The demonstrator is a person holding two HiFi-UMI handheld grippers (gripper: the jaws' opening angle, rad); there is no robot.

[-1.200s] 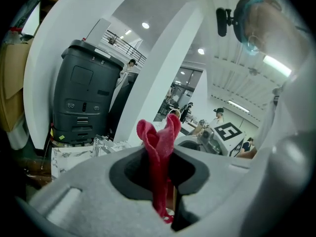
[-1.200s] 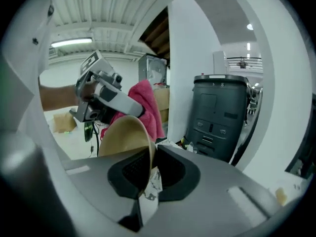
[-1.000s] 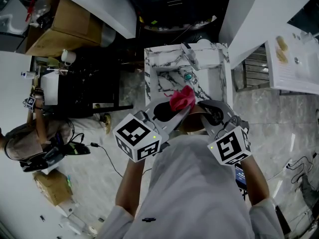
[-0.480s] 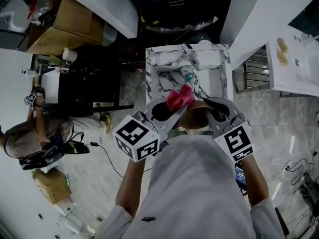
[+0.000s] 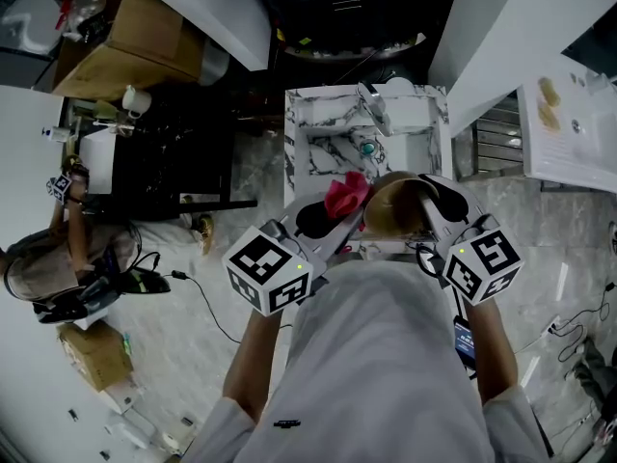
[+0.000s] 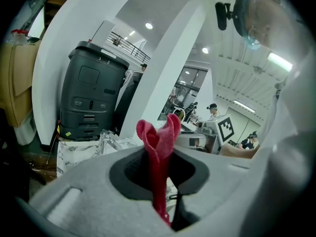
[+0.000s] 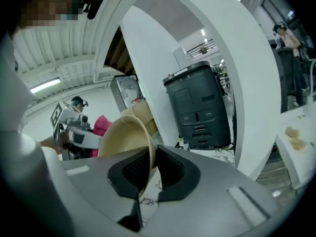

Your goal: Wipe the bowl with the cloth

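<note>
While the left tool (image 6: 158, 177) pinches the red cloth (image 6: 159, 135) and the right tool (image 7: 149, 174) clamps the rim of the tan bowl (image 7: 123, 139), both above the marble counter (image 5: 431, 114), hard wiping pressure could probably lever the bowl from its thin rim grip and drop it.

A white marble-veined desk with a sunken basin (image 5: 295, 133) stands on a pale grey marbled tile floor (image 5: 193, 287). Behind the desk rises a tall dark grey plastic cabinet (image 6: 91, 95), flanked by broad white curved walls (image 6: 163, 78). Left of the desk are a black-topped table (image 5: 174, 162) and a brown cardboard box (image 5: 130, 41). A black cable (image 5: 207, 309) trails over the floor. Above the desk glow round recessed ceiling lights (image 6: 148, 25) and a long strip light (image 6: 280, 61).
</note>
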